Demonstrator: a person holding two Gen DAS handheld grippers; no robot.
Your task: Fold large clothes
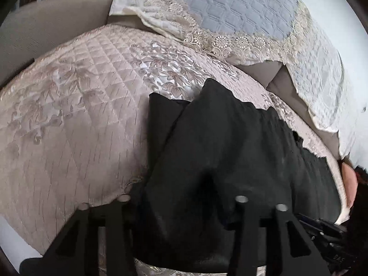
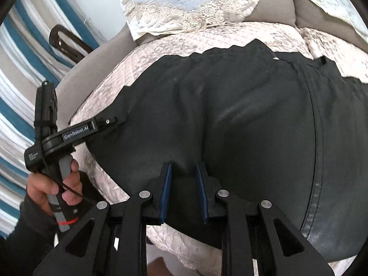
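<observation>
A large black garment point(image 2: 230, 115) with a glossy side seam lies spread on the pink quilted sofa cover point(image 2: 230, 36). My right gripper point(image 2: 184, 172) is at its near edge. The blue pads point(image 2: 166, 191) pinch a puckered fold of the black cloth between them. My left gripper point(image 2: 112, 121) holds the garment's left corner, with a hand point(image 2: 46, 191) on its handle. In the left wrist view the black garment point(image 1: 230, 138) is bunched up over my left gripper point(image 1: 184, 184), whose fingers are hidden under the cloth.
A blue quilted throw with a lace edge point(image 1: 230, 11) hangs over the grey sofa back point(image 1: 46, 30). A blue-and-white striped cloth point(image 2: 18, 92) is off to the left, with a dark looped strap point(image 2: 66, 43) near it. The person's other hand point(image 1: 348, 184) shows at the right edge.
</observation>
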